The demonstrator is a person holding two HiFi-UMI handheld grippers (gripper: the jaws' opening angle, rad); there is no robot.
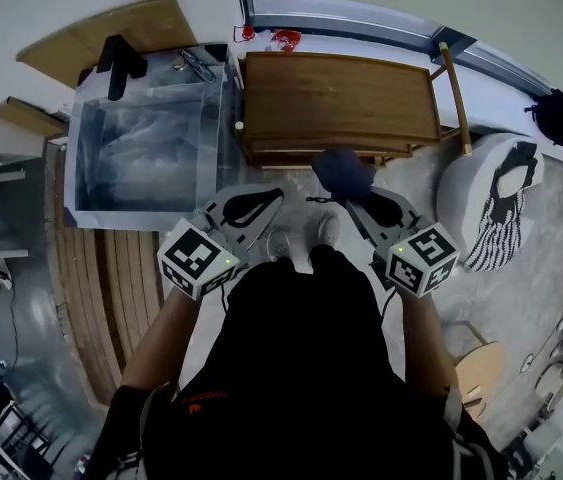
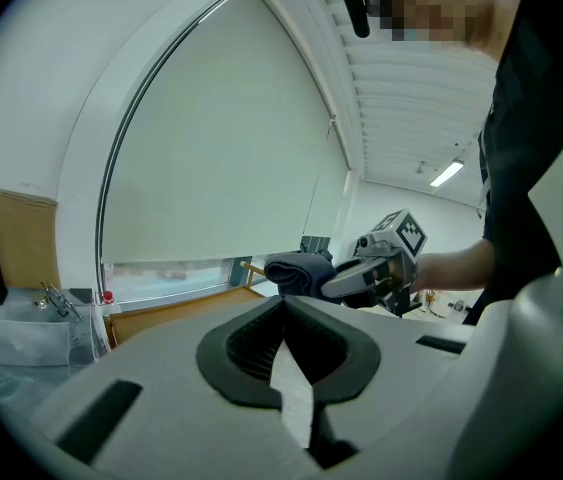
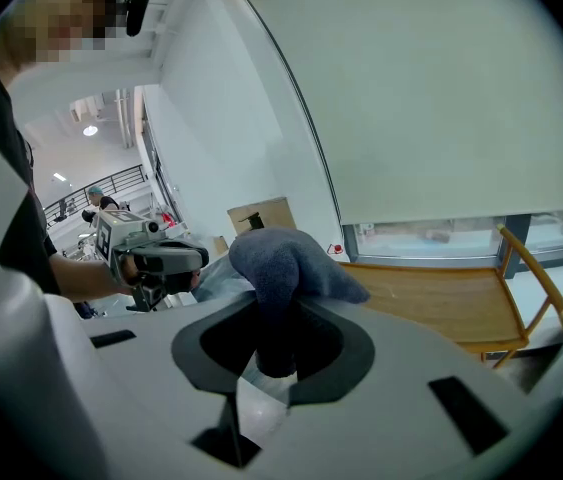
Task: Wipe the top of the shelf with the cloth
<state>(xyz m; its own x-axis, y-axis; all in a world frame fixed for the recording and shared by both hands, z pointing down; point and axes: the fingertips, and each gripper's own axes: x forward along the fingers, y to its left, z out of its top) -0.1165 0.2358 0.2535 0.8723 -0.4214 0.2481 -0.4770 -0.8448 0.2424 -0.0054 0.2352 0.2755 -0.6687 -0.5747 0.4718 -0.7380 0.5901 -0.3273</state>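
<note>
The right claw is pinching the soft dark blue cloth; a fat bunch of cloth sticks out past its tips. The cloth hangs in the air by the front edge of the brown wooden shelf; I think it is not on the wood yet. The left claw is pressed together with nothing in it; it hovers just beside the right one. The step now looks like getting the cloth down onto the shelf top. To do it well, lower the right claw until the fat bunch lies flat on the wood; push softly, so the cloth rubs and the hard tips stay off the top. Start at one end and go in long lines to the other end; let each line cover a bit of the last one, so no strip is missed. Go slow near the thin wooden rail on the right and the clear plastic tub just beside the shelf on the left; a bump could push them. Keep the empty left claw out of the way.
</note>
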